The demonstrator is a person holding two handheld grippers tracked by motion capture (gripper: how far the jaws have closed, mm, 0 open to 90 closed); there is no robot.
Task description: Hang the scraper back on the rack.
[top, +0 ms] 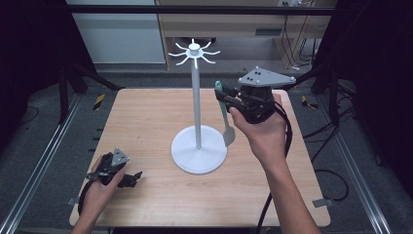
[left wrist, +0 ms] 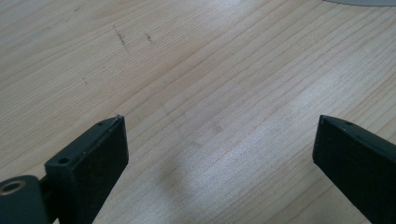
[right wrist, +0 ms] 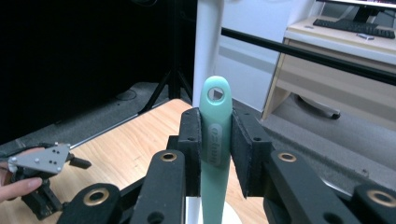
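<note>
Right claw [right wrist: 217, 154] clamped on green utensil [right wrist: 215, 140], raised beside hook stand [top: 195, 97]; not yet hung. Left claw [left wrist: 219, 154] agape, empty, low over surface [left wrist: 210, 70].

I see a light wooden table [top: 146, 122] with a fine straight grain and rounded corners, set on a dark floor between metal rails. A white stand [top: 198, 146] sits on it right of the middle, its round base flat on the wood and a thin pole rising to a ring of hooks. At the near left corner my left gripper [top: 130, 179] rests low at the table. The left gripper view shows a few small dark scuffs on the wood.
</note>
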